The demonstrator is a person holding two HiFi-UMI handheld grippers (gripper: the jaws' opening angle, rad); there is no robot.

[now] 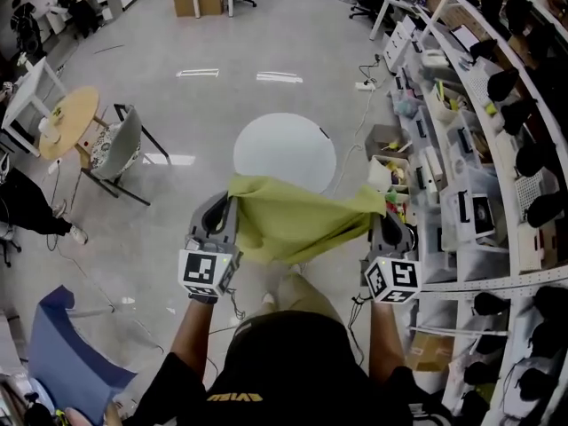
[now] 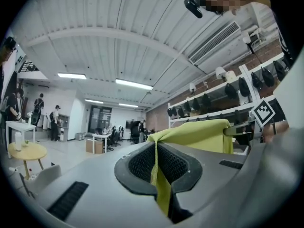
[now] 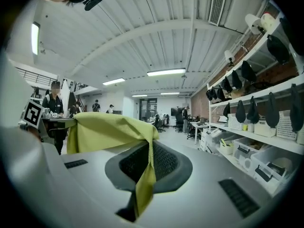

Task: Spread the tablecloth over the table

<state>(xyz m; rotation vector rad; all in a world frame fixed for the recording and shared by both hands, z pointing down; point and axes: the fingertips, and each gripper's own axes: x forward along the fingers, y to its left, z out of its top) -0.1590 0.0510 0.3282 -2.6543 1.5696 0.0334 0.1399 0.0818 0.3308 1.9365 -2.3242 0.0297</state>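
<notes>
A yellow-green tablecloth (image 1: 297,222) hangs stretched between my two grippers at waist height. My left gripper (image 1: 231,204) is shut on its left corner and my right gripper (image 1: 382,215) on its right corner. Just beyond the cloth stands the round white table (image 1: 284,153), bare on top. In the left gripper view the cloth (image 2: 197,134) is pinched between the dark pads (image 2: 140,164) and runs off to the right. The right gripper view has the cloth (image 3: 107,129) nipped between that gripper's pads (image 3: 164,161), draped away to the left.
Long shelves (image 1: 497,176) with bins and gear line the right side, close to the table. A grey chair (image 1: 120,145) and a round wooden table (image 1: 67,118) stand at the left, a blue chair (image 1: 62,353) near my left. A cable (image 1: 362,118) trails on the floor.
</notes>
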